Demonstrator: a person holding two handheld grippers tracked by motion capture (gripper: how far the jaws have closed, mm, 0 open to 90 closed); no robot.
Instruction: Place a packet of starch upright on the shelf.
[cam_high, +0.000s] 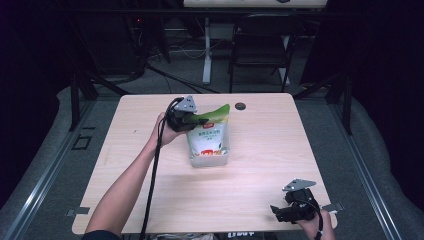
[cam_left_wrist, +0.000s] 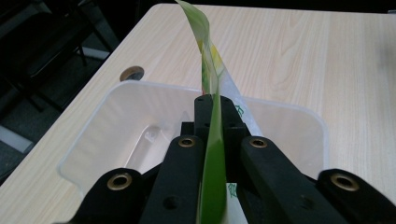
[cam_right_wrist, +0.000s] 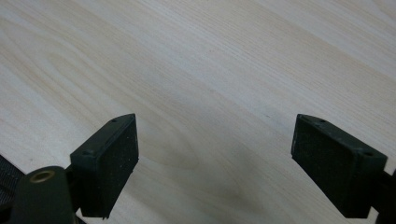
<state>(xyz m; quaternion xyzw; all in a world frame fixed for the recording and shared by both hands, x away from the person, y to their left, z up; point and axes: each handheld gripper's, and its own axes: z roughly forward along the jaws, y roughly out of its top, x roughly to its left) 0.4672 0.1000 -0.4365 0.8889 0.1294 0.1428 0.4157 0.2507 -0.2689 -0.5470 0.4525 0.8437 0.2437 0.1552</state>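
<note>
The left gripper (cam_high: 186, 116) is clamped on the top edge of a bag (cam_high: 209, 135) that stands upright in a clear plastic tub (cam_high: 209, 160) near the middle of the table (cam_high: 260, 150). In the left gripper view the jaws pinch a thin green flap of the bag (cam_left_wrist: 212, 154) directly above the tub (cam_left_wrist: 93, 135). The right gripper (cam_high: 292, 210) rests near the table's front right corner, well apart from the bag, its jaws wide apart over bare wood. The likely trouble is the grip itself: only a narrow strip of slick film seems to be held, so the flap could slide out of the jaws if the bag is heavy, and the bag would drop or tip. A pull to one side could also drag or topple the light tub, since nothing holds it down. The bag is glossy, flexible film, white with a green top and printed label, and its upper edge curls to a point. The tub is translucent, rectangular with rounded corners and a thin rim. The table is pale wood grain, smooth and matte, with a round cable hole (cam_high: 240, 106) near its far edge.
</note>
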